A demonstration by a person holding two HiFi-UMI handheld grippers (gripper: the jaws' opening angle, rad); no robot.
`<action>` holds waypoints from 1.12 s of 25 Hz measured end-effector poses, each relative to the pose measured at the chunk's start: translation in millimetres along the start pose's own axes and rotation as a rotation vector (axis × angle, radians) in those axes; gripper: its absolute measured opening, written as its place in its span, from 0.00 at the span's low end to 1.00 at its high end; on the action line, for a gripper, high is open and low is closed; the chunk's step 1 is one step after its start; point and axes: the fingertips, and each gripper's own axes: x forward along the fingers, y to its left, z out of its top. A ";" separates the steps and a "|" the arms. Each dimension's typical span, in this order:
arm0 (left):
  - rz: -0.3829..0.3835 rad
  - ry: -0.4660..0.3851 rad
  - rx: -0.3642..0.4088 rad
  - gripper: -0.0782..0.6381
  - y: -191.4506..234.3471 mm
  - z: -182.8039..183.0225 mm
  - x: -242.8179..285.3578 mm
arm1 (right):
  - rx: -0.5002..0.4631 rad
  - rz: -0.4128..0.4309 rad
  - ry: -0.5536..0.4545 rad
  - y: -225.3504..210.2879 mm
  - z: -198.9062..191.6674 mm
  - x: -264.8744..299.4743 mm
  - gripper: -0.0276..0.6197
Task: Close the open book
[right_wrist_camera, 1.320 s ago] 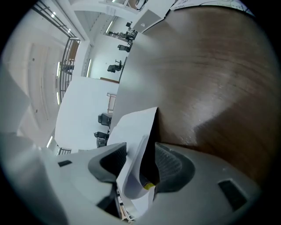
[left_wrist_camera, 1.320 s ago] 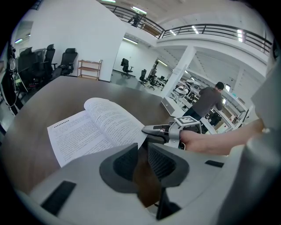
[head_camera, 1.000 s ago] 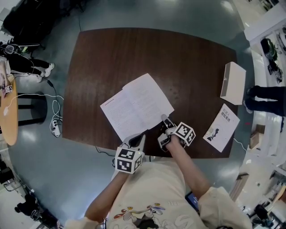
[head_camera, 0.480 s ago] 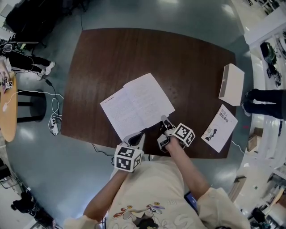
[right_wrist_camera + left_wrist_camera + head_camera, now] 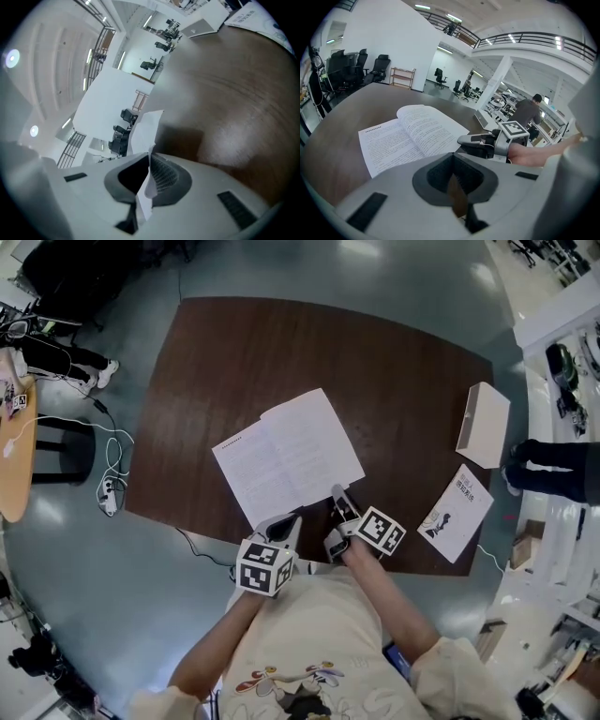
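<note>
the head view looks steeply down from high over the open book (image 5: 288, 457), taking in the whole table (image 5: 394, 381); the left gripper view sits low and close at the book's near edge, facing across its pages; the right gripper view, rolled sideways, sits at the book's near right corner, one page right at the lens; the head and left gripper views share the book's spread and the right gripper (image 5: 336, 493)

White, black-printed book (image 5: 286, 456); dark brown table (image 5: 394, 371); cream box (image 5: 483, 425)
</note>
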 end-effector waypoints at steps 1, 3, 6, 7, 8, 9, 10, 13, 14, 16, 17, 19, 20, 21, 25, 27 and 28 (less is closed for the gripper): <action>0.001 -0.004 -0.001 0.12 0.7 0.3 -1.8 | -0.038 0.004 0.010 5.8 -3.7 -1.4 0.07; 0.005 -0.011 -0.006 0.12 2.7 0.6 -5.4 | -0.128 0.011 0.032 16.5 -11.2 -3.4 0.07; 0.019 -0.024 -0.016 0.12 7.1 -0.7 -11.2 | -0.254 0.016 0.064 26.7 -22.1 -4.5 0.07; 0.025 -0.030 -0.019 0.12 8.7 -1.4 -13.8 | -0.289 0.018 0.073 29.5 -25.6 -4.9 0.07; 0.032 -0.036 -0.022 0.12 10.4 -2.1 -16.8 | -0.324 0.020 0.082 32.7 -29.2 -5.4 0.07; 0.038 -0.041 -0.025 0.12 12.4 -2.8 -20.2 | -0.361 0.020 0.091 36.0 -32.8 -5.9 0.07; 0.044 -0.047 -0.030 0.12 14.9 -3.6 -24.0 | -0.398 0.020 0.100 39.3 -36.6 -6.4 0.07; 0.067 -0.063 -0.052 0.12 24.6 -7.1 -35.6 | -0.491 0.029 0.124 47.5 -48.4 -6.2 0.07; 0.076 -0.069 -0.061 0.12 28.2 -8.7 -39.1 | -0.517 0.035 0.133 49.5 -52.7 -5.9 0.07; 0.093 -0.079 -0.078 0.12 34.8 -12.2 -45.6 | -0.578 0.045 0.156 53.0 -61.5 -5.1 0.07; 0.101 -0.084 -0.086 0.12 38.1 -13.7 -48.7 | -0.620 0.049 0.168 55.1 -65.9 -4.4 0.07; 0.115 -0.094 -0.102 0.12 44.8 -15.6 -54.6 | -0.732 0.054 0.198 60.2 -75.2 -2.3 0.07; 0.121 -0.098 -0.110 0.12 47.9 -16.1 -57.7 | -0.803 0.053 0.216 62.7 -80.5 -1.0 0.07; 0.127 -0.101 -0.117 0.12 50.8 -16.8 -60.8 | -0.879 0.051 0.235 65.0 -86.2 0.4 0.07; 0.151 -0.109 -0.142 0.12 61.2 -21.4 -72.6 | -1.120 0.052 0.298 70.2 -110.1 10.5 0.07; 0.165 -0.107 -0.154 0.12 65.3 -26.6 -77.0 | -1.189 0.066 0.336 70.6 -124.6 16.3 0.07; 0.173 -0.105 -0.161 0.12 67.1 -29.5 -78.9 | -1.219 0.075 0.356 70.2 -132.2 18.7 0.07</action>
